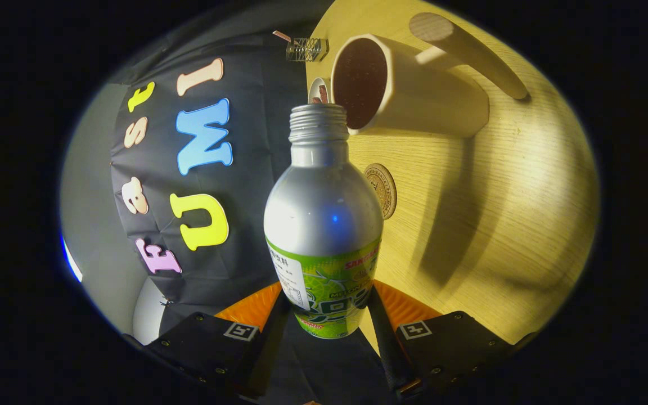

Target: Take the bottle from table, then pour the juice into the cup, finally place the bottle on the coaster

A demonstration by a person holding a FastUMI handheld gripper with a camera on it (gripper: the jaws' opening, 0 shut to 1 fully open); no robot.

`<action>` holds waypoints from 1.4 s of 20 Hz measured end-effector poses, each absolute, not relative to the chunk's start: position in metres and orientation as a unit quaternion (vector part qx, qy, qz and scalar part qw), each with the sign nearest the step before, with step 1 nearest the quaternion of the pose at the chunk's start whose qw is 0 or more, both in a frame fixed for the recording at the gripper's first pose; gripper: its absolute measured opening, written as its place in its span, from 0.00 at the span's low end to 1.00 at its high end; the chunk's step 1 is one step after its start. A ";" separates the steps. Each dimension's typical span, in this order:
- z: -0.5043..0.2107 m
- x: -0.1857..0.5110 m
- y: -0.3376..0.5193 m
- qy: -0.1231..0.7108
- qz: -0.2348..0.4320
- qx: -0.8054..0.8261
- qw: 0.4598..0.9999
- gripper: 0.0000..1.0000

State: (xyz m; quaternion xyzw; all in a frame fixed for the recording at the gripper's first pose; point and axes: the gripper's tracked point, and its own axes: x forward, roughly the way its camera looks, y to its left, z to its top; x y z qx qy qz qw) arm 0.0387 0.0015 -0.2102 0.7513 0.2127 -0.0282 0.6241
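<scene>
My gripper is shut on a silver bottle with a green label, both fingers pressing its lower body. The view is rolled on its side, so the bottle is tipped over toward the table. Its uncapped threaded mouth sits right at the rim of a cream cup with a long wooden handle. The cup's inside looks dark. A round cork coaster lies on the wooden table just beside the bottle's shoulder, between the bottle and the cup.
A small clear block and a small round white item stand at the table's edge beyond the cup. The booth's black cloth wall hangs behind the bottle. The cup's shadow falls across the bare wood beside the coaster.
</scene>
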 end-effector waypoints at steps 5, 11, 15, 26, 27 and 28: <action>-0.205 0.037 0.002 0.212 -0.027 0.765 0.607 0.76; -0.201 0.038 0.004 0.215 -0.024 0.780 0.588 0.76; -0.198 0.040 0.000 0.211 -0.024 0.789 0.576 0.76; -0.181 0.052 -0.004 0.200 -0.018 0.817 0.540 0.76; -0.179 0.051 -0.004 0.199 -0.018 0.818 0.539 0.76; -0.179 0.052 -0.003 0.199 -0.018 0.820 0.537 0.76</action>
